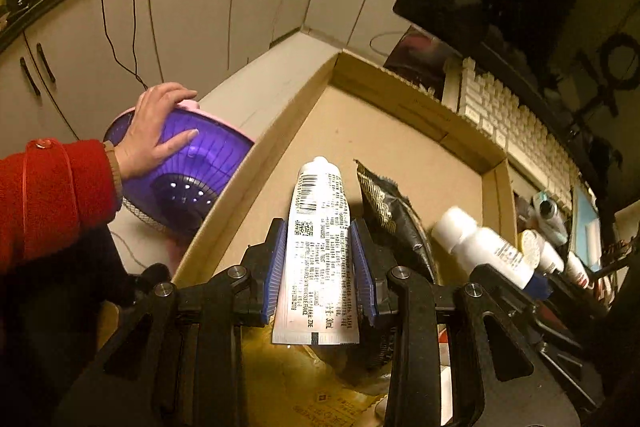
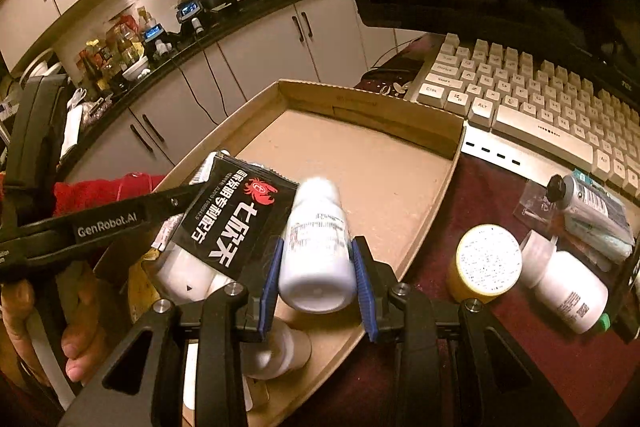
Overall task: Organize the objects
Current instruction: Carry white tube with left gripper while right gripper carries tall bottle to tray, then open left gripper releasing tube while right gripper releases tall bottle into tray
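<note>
Right now the left gripper (image 1: pixel 320 263) has its blue pads clamped on a white tube (image 1: pixel 318 251), printed side up with its cap pointing away, held above the near end of the cardboard tray (image 1: pixel 420 107). Meanwhile the right gripper (image 2: pixel 316 275) grips a white bottle (image 2: pixel 316 247) by its sides, cap forward, also over the tray's near end. A black sachet (image 2: pixel 236 219) with a red crab mark lies just left of that bottle, resting on other white containers (their exact number is hard to tell). Off the tray's right edge, on the dark red cloth (image 2: pixel 480 347), stand a yellow jar (image 2: pixel 486 263) with a pale lid and, beside it, a tipped white bottle (image 2: pixel 568 287). A keyboard (image 2: pixel 540 95) sits beyond the tray's far right corner. Past the tray's left edge, a bare hand (image 1: pixel 156 131) in a red sleeve rests on a purple basket (image 1: pixel 188 171).
</note>
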